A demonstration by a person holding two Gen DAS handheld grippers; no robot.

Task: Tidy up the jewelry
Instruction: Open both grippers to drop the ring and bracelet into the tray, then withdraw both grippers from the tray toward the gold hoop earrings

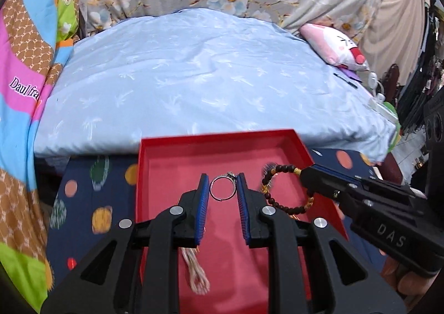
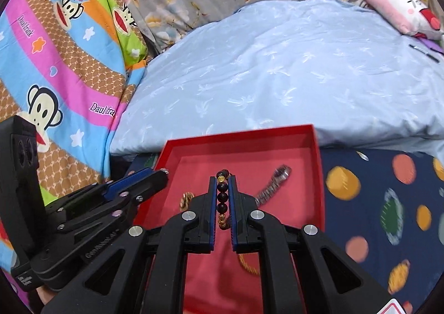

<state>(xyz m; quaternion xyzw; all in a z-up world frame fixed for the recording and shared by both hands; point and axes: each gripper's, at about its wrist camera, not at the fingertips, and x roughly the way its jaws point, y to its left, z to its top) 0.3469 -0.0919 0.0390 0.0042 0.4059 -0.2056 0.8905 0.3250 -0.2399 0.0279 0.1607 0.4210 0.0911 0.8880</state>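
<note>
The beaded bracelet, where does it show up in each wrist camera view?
Left wrist view: the beaded bracelet hangs right of centre from the right gripper, over the red box.
Right wrist view: bottom centre, pinched between the fingers.
Shared landmark: the red box.

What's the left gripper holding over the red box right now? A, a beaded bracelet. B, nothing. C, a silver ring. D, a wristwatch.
C: the left gripper has a silver ring clamped between its blue pads above the red box.
</note>
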